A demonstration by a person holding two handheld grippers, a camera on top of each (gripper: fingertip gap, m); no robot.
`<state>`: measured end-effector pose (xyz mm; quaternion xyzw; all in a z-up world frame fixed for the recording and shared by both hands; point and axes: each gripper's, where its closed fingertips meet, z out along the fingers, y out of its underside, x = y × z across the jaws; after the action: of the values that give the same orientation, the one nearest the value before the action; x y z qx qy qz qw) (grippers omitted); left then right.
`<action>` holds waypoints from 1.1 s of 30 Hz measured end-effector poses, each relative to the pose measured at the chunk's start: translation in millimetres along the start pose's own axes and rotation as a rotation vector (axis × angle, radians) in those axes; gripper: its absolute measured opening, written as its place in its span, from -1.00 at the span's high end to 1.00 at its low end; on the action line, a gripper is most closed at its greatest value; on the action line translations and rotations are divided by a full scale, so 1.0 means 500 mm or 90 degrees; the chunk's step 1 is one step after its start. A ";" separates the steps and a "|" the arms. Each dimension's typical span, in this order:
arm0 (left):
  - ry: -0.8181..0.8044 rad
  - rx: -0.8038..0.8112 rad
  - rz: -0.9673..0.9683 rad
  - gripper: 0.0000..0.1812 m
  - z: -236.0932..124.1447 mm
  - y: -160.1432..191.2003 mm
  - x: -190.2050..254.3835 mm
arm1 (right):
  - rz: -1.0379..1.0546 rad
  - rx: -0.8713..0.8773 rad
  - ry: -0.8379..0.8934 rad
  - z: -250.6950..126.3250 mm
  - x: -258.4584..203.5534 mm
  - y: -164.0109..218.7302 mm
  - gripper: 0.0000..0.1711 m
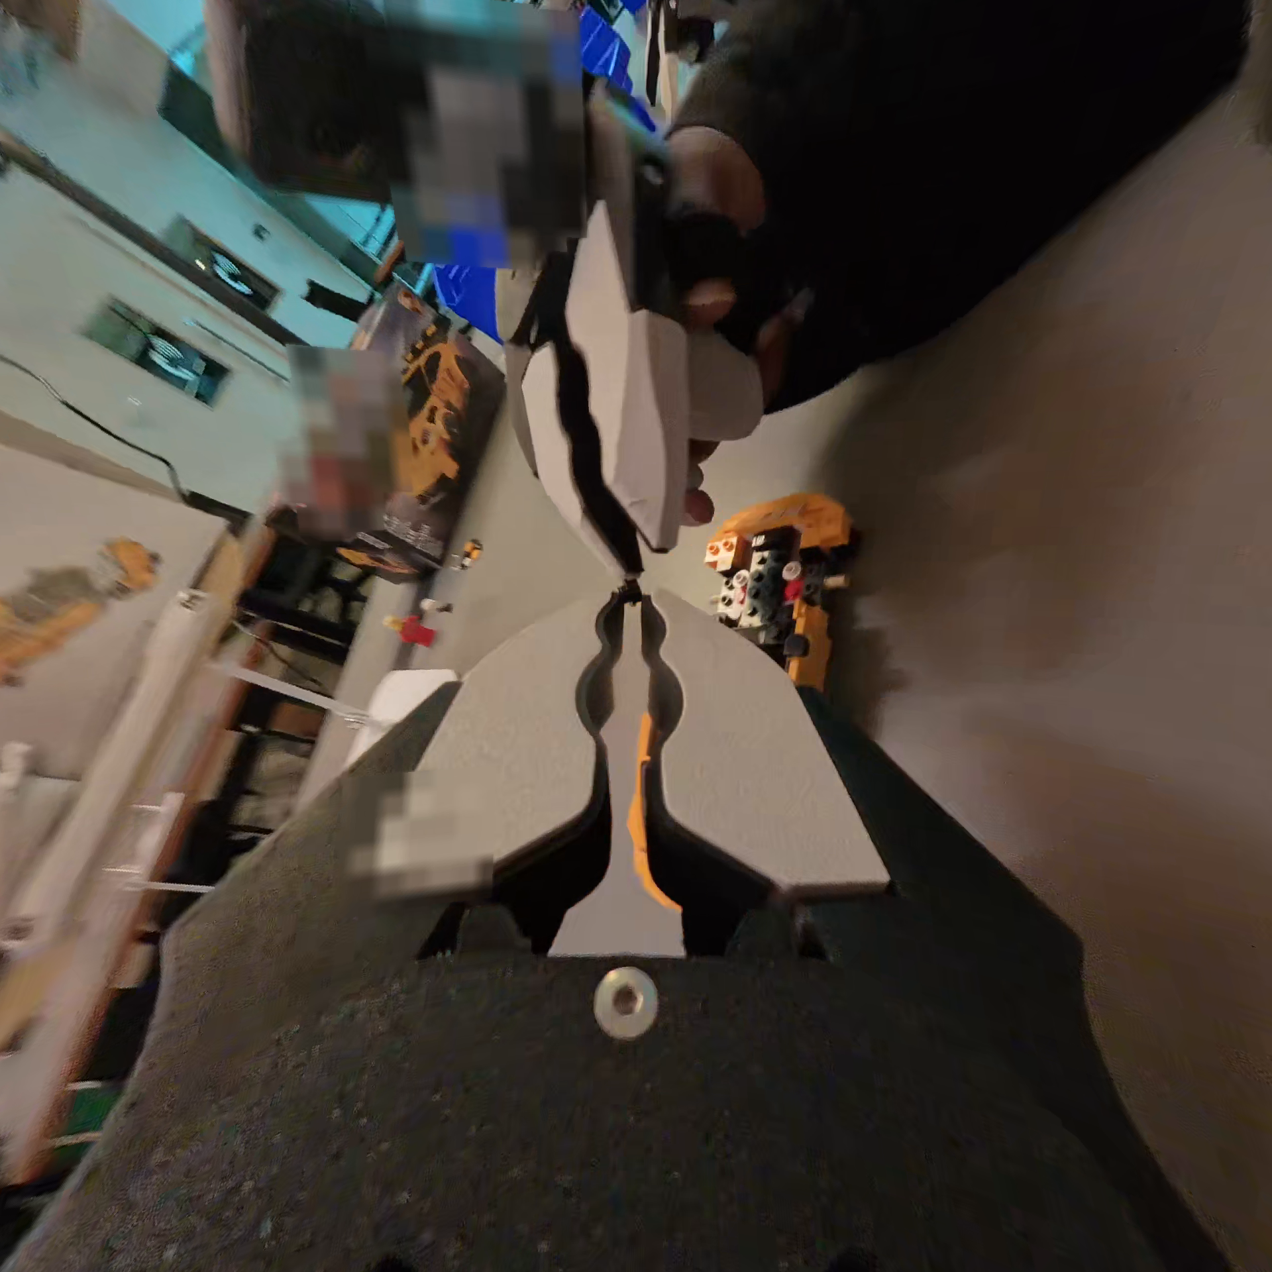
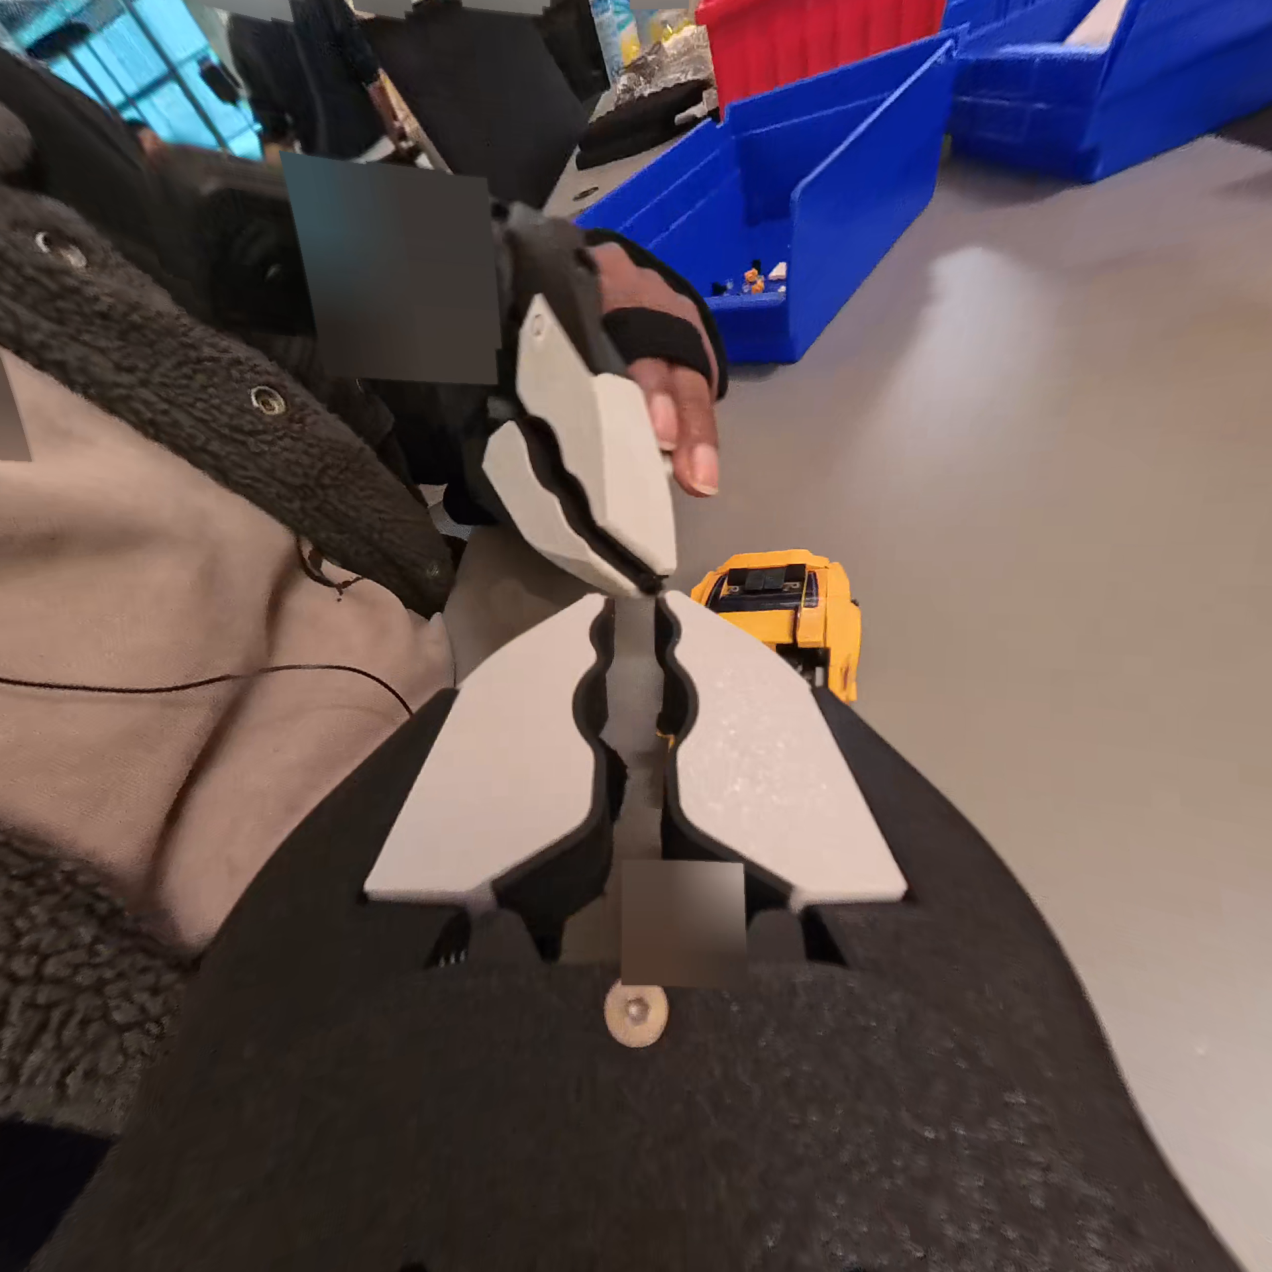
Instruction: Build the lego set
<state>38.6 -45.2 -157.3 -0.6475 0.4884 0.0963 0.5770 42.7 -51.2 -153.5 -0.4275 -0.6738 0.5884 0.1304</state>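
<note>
— Where's the car [image 2: 785,612]?
— On the table [image 2: 1032,550], just right of both tips. The left hand-held gripper [image 1: 630,599] pinches a tiny black piece [image 1: 628,592]; the right hand-held gripper [image 2: 634,600] is slightly parted, empty, tip to tip.

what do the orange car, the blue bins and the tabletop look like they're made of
Orange lego car: moulded hard plastic, glossy, with visible brick seams and studs.
Blue bins: rigid plastic, smooth with a slight sheen, thin straight walls.
Tabletop: grey, smooth, semi-matte with soft light reflections; probably laminate or coated board, but unclear.
</note>
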 end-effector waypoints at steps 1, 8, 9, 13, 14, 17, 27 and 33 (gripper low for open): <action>-0.010 -0.007 0.036 0.95 0.001 0.001 0.002 | 0.013 -0.003 0.000 0.000 0.003 0.002 0.87; -0.032 -0.045 0.168 0.95 0.009 0.012 0.017 | 0.051 -0.039 0.006 0.015 0.012 0.022 0.89; -0.033 -0.045 0.173 0.95 0.009 0.012 0.017 | 0.055 -0.042 0.006 0.016 0.012 0.024 0.92; -0.037 -0.039 0.170 0.95 0.008 0.012 0.015 | 0.039 -0.035 0.012 0.017 0.014 0.022 0.93; -0.036 -0.032 0.149 0.95 0.008 0.011 0.014 | 0.026 -0.031 0.017 0.017 0.016 0.021 0.93; -0.003 0.019 0.005 0.95 0.003 0.008 0.006 | -0.038 -0.011 0.047 0.012 0.022 0.012 0.94; 0.177 0.182 -0.491 0.84 -0.019 -0.035 -0.022 | -0.291 0.092 0.147 -0.009 0.007 -0.045 0.93; 0.215 0.209 -0.559 0.87 -0.020 -0.047 -0.021 | -0.354 0.084 0.157 0.001 -0.003 -0.041 0.93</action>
<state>46.5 -51.3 -131.3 -0.6990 0.2650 -0.3401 0.5706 34.7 -51.4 -134.5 -0.2858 -0.7044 0.5163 0.3944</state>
